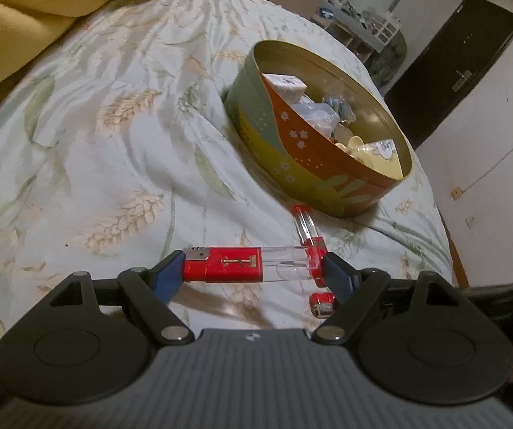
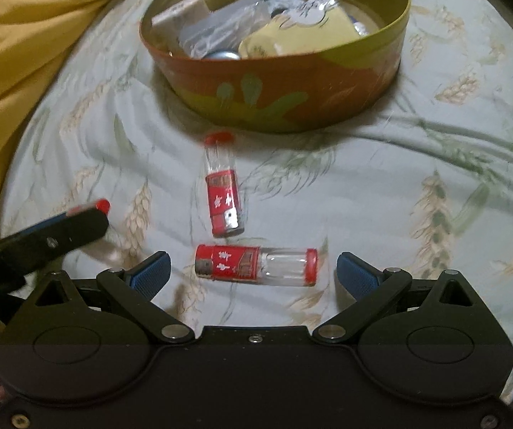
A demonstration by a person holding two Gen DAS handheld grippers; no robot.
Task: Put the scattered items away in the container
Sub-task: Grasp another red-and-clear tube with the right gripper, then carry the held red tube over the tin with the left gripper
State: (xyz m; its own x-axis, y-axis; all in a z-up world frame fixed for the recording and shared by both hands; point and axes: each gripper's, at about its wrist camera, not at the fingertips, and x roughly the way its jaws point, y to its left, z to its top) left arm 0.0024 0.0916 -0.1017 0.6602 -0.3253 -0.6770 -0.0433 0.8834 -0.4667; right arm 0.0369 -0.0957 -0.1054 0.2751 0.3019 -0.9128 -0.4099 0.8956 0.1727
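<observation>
Left fingers clamped end to end on a lighter, right fingers spread around another, both low over the bed.

The left gripper (image 1: 253, 268) pinches a red-and-clear lighter (image 1: 245, 264) lengthwise, metal head against one blue pad, red base against the other; a second lighter (image 1: 304, 227) runs away from the far fingertip, and a third (image 1: 322, 302) peeks out beneath that finger, mostly hidden. The right gripper (image 2: 253, 271) stands apart with a lighter (image 2: 256, 266) lying crosswise between its fingers, touching neither. Just beyond it another lighter (image 2: 222, 193) points away, blurred. The left tool (image 2: 42, 236) cuts in beside the right's left finger, only a red tip of its load visible. Farther off sits the round tin (image 2: 292, 85) on the leaf-print bedspread (image 1: 113, 143), its jumbled contents hard to make out.
</observation>
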